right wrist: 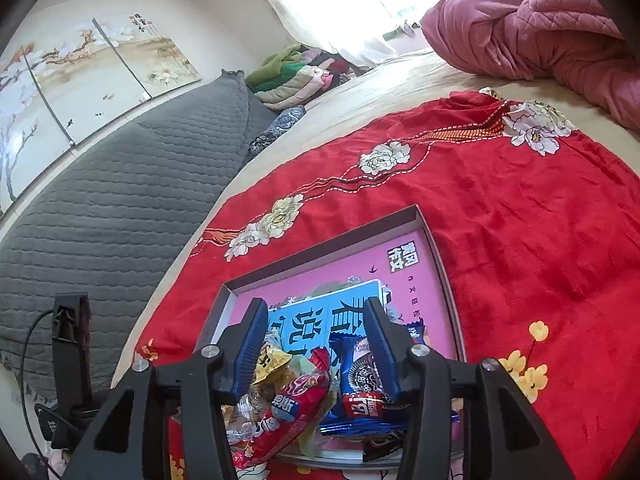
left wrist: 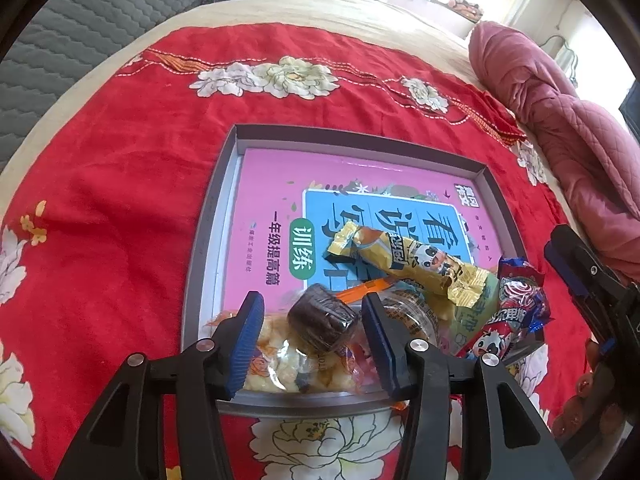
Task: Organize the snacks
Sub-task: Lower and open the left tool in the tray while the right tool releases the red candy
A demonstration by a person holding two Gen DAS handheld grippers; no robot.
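Note:
A shallow grey box lined with a pink booklet lies on a red flowered cloth. Its near end holds snacks: a dark brown wrapped cake, a clear bag of pale puffs, a yellow bar and a red cow-print packet. My left gripper is open, its jaws on either side of the brown cake. In the right wrist view the box holds the red packet and a blue cookie packet. My right gripper is open above them.
The red cloth covers a beige bed. A pink quilt is bunched at the far right. A grey padded headboard runs along the left. A black stand with a cable stands beside the bed. Folded clothes lie far back.

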